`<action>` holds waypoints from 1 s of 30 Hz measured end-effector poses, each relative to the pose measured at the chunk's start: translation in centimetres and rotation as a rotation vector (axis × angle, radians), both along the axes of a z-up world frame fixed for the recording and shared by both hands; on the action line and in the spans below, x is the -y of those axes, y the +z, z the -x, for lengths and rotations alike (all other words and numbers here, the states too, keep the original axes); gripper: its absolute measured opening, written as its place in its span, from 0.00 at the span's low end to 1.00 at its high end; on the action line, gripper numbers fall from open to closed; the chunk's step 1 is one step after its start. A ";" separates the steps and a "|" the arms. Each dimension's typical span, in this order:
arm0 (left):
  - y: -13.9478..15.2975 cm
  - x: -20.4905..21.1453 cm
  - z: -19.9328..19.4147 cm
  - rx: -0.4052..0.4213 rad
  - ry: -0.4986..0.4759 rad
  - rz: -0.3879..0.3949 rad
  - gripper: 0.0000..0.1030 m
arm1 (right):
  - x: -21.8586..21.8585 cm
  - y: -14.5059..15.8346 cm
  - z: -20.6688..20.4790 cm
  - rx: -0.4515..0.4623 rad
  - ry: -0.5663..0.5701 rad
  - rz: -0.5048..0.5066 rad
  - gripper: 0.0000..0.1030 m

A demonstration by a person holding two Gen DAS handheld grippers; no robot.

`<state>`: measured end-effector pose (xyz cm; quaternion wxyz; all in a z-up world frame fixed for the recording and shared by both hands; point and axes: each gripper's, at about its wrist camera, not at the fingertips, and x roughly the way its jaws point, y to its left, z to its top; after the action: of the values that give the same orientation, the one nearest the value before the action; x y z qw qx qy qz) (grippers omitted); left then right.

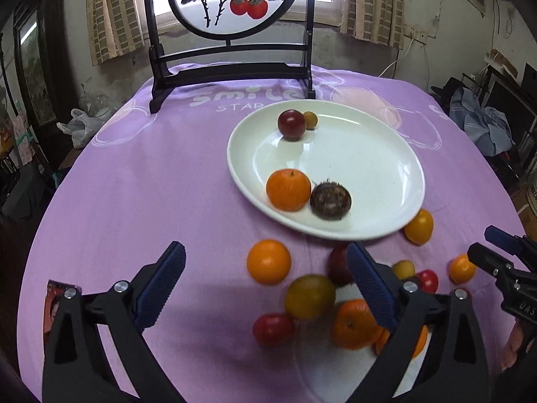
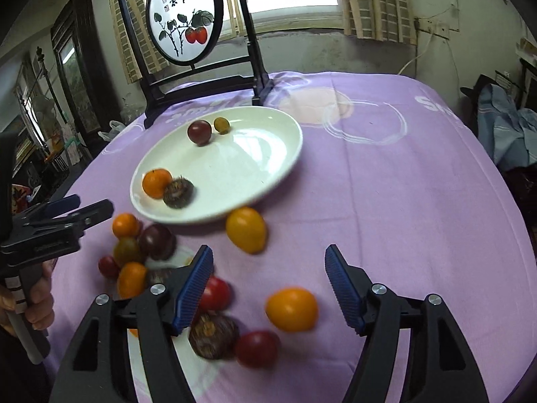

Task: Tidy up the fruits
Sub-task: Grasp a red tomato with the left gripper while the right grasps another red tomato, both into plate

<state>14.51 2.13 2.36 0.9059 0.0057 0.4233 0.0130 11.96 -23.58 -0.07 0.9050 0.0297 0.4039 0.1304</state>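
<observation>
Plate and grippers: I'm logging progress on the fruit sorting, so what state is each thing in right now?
white plate: upright on the purple cloth, holding four fruits.
orange on the plate: resting against the spiky brown fruit.
dark red fruit: on the plate beside a small yellow fruit.
loose fruits: still on the cloth.
left gripper: open, empty.
right gripper: open, empty.

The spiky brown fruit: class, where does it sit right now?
In both views the spiky brown fruit lies on the white plate, at its near edge, touching the orange on its left.
</observation>
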 end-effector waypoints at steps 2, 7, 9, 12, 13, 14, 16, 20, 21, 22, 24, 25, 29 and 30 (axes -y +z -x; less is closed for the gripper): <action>-0.2 -0.2 1.7 0.006 0.002 -0.011 0.92 | 0.6 -0.4 1.3 -0.004 -0.007 0.001 0.68; -1.0 -0.5 5.1 -0.002 -0.001 -0.008 0.92 | 1.1 -1.4 4.0 -0.015 -0.006 0.031 0.68; -1.4 -0.5 6.1 -0.017 -0.006 -0.001 0.92 | 0.9 -1.7 5.0 -0.018 0.003 0.051 0.68; -2.1 -0.5 7.5 -0.029 -0.014 0.012 0.92 | 0.5 -2.4 6.0 -0.029 0.019 0.091 0.68; -2.3 -0.5 7.8 -0.034 -0.015 0.016 0.92 | 0.2 -2.6 6.3 -0.033 0.026 0.102 0.68; -2.6 -0.4 8.2 -0.041 -0.019 0.019 0.92 | 0.1 -2.7 6.6 -0.036 0.032 0.112 0.68; -2.9 -0.3 8.6 -0.049 -0.022 0.019 0.92 | -0.3 -3.1 7.0 -0.040 0.036 0.136 0.68; -3.3 -0.2 9.0 -0.058 -0.034 0.024 0.92 | -0.9 -3.3 7.1 -0.049 0.047 0.156 0.67; -3.3 -0.1 9.0 -0.057 -0.036 0.025 0.92 | -1.1 -3.4 7.1 -0.051 0.050 0.160 0.67; -3.3 -0.1 9.1 -0.056 -0.038 0.028 0.92 | -1.3 -3.5 7.0 -0.056 0.057 0.162 0.67; -3.5 0.0 9.0 -0.058 -0.041 0.031 0.92 | -1.7 -3.7 6.7 -0.069 0.067 0.171 0.67; -3.6 0.0 8.9 -0.061 -0.041 0.033 0.92 | -2.0 -3.9 6.5 -0.078 0.072 0.180 0.67; -4.2 -0.1 8.5 -0.078 -0.042 0.040 0.92 | -2.7 -4.3 5.5 -0.098 0.087 0.203 0.61; -4.5 -0.1 8.4 -0.083 -0.039 0.042 0.92 | -2.8 -4.2 5.3 -0.095 0.091 0.207 0.58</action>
<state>6.14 2.24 -2.11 0.8874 -0.0046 0.4607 -0.0139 6.67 -20.79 -4.29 0.8762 -0.0762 0.4585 0.1274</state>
